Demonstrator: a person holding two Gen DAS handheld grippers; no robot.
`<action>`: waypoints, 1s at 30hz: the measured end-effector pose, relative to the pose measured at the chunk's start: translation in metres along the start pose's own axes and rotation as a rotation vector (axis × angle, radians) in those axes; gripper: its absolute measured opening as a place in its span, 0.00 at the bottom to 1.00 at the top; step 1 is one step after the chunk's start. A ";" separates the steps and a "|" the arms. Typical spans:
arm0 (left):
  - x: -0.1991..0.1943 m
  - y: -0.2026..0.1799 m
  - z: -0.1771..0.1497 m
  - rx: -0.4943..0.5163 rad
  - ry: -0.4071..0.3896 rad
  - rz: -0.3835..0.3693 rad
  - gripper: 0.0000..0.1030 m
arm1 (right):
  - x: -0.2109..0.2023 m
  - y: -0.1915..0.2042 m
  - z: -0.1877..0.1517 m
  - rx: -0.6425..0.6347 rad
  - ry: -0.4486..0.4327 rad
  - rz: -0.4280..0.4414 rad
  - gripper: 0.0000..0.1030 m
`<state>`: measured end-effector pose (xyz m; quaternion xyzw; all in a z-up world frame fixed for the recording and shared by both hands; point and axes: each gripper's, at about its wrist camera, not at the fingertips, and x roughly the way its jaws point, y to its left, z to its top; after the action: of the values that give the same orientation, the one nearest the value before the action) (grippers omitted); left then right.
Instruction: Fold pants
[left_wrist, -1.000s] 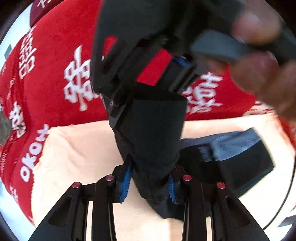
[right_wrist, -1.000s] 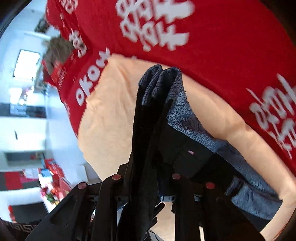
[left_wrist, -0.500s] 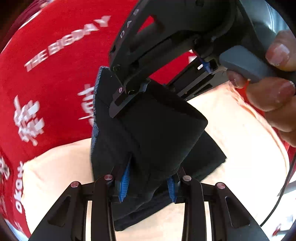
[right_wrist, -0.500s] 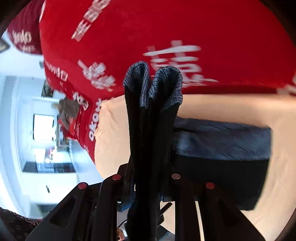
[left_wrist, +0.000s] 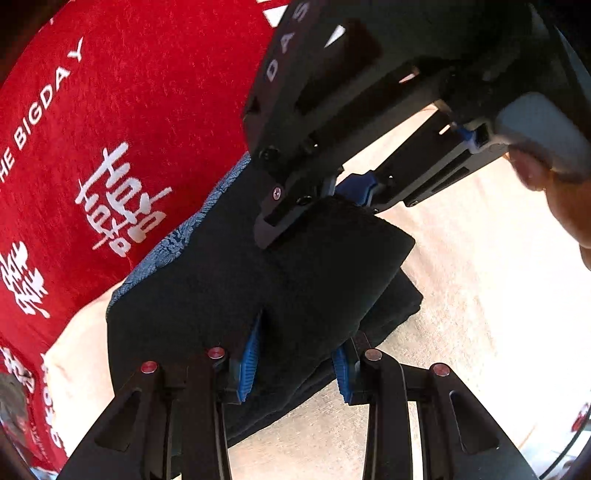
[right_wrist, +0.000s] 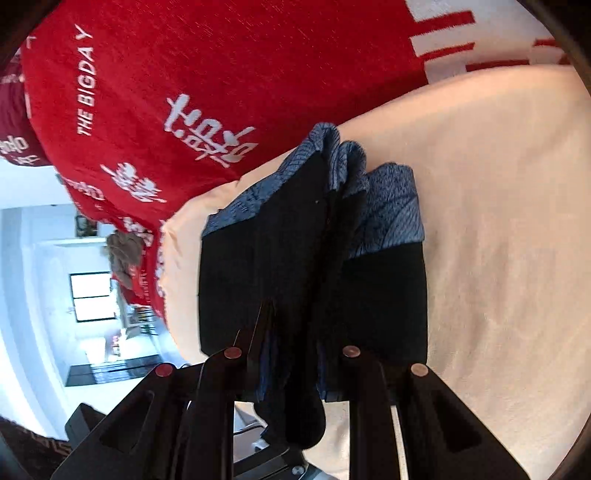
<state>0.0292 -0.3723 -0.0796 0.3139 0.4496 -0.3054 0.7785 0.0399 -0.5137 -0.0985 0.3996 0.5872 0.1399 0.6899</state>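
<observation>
Now we see both grippers carrying one end of the dark pants across and down over the part already lying on the cream towel.

From the left wrist camera, the left gripper sits at 6 o'clock, its blue pads pinching a thick black fold of the pants. The right gripper fills the view from 12 to 2 o'clock, its tips also buried in the same fold, with a hand on its handle at 3 o'clock. A second ago the pants hung up from the left jaws as a narrow bunch, with the rest lying loose on the towel toward 3 o'clock. They now spread as a wide, flattened slab, stacked over a lower layer whose edge peeks out toward 4 o'clock.

From the right wrist camera, the right gripper at 6 o'clock is clamped on a bunched dark fold, and the blue patterned lining of the pants shows toward 12 o'clock. The red printed cloth covers the surface from 9 to 1 o'clock, beyond the towel.

We judge that a fold is nearly laid. The held end looks close to resting on the lower layer, so releasing and smoothing likely comes next.
</observation>
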 end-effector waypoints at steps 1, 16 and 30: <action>-0.003 -0.001 0.000 0.000 -0.005 -0.002 0.34 | -0.003 -0.001 -0.004 -0.009 -0.006 0.010 0.21; -0.029 0.027 -0.033 0.013 0.006 -0.106 0.79 | -0.017 -0.058 -0.046 0.189 -0.065 0.043 0.45; 0.030 0.162 -0.065 -0.508 0.231 -0.214 0.79 | -0.016 -0.026 -0.074 0.058 -0.019 -0.212 0.19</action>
<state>0.1314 -0.2287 -0.0977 0.0925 0.6279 -0.2257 0.7391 -0.0398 -0.5123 -0.1048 0.3565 0.6233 0.0453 0.6945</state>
